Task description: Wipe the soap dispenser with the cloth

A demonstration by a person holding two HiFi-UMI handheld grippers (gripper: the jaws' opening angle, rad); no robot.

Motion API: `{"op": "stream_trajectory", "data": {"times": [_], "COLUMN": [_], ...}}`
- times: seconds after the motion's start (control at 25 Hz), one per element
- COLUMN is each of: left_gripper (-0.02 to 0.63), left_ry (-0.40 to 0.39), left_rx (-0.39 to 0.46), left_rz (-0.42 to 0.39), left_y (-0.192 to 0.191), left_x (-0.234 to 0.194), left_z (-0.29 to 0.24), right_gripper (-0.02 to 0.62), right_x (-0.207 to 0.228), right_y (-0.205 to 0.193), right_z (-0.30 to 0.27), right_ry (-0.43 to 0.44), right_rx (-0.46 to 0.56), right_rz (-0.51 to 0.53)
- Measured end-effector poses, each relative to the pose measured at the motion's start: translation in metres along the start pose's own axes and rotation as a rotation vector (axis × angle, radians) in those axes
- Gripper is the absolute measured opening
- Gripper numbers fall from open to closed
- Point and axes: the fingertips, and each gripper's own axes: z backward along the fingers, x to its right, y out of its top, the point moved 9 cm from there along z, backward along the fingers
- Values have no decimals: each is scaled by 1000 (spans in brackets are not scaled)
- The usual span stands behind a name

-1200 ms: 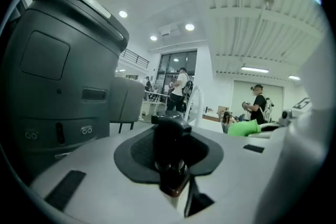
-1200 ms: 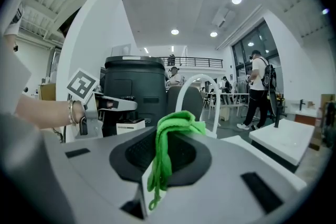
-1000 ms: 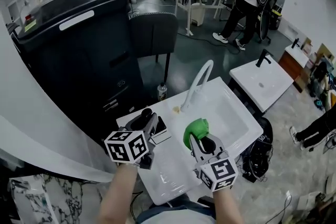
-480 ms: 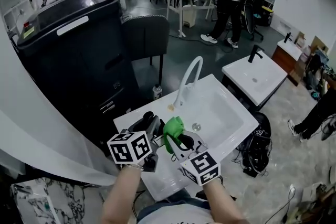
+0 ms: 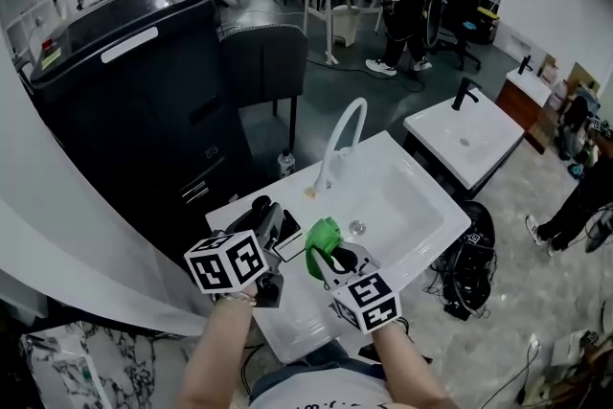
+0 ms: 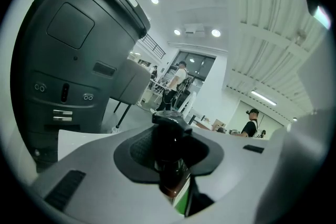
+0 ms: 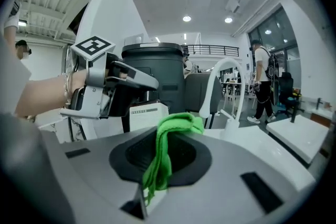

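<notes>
My left gripper [image 5: 271,223] is shut on the dark soap dispenser [image 5: 261,206], holding it over the white counter at the sink's left. In the left gripper view the dispenser [image 6: 170,150] stands upright between the jaws, pump head on top. A white label [image 5: 289,245] shows on its side. My right gripper [image 5: 330,256] is shut on the green cloth [image 5: 322,234], which bunches out past the jaw tips. In the right gripper view the cloth [image 7: 169,136] hangs between the jaws, just right of the left gripper [image 7: 122,93] and the dispenser's label [image 7: 148,116].
The white sink [image 5: 412,206] has a curved white faucet [image 5: 343,137] at its back and a drain [image 5: 357,227]. A big black machine [image 5: 134,81] stands behind on the left, a dark chair [image 5: 273,57] beside it. Another sink [image 5: 469,144] is at the right. People stand far back.
My right gripper has carried the green cloth left and slightly down, close beside the dispenser. The left gripper has kept the dispenser in about the same place.
</notes>
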Motion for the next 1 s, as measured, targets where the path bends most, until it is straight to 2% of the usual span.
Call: {"op": "stream_trajectory", "data": {"times": [0.12,0.2,0.36,0.44,0.52,0.72,1.0], "left_gripper": [106,106,106,106,106,106,106], "left_ry": [-5,-12,-14,-20,-36,-41,-24], "left_rx": [2,1,-11,-22,-35,-42,-11], "left_rz": [23,44,46,50,58,43,76], "left_y": [0,-1,-4,-5,-7,-8,-1], "left_x": [-2,-2,2,5,10,17,3], "left_z": [-1,-3,-8,-11,-12,-11,-2], "right_gripper": [49,49,49,49,49,49,49], "right_x": [-2,-5,-19,-27,-33,-35,-24], "right_y": [4,12,28,32,32,26,8], "right_z": [5,13,23,19,11,3,4], "right_ry": [-6,16,146,200,218,178,80], "right_rx": [22,84,195,199,175,129,54], "right_rz": [9,19,29,43,65,65,28]}}
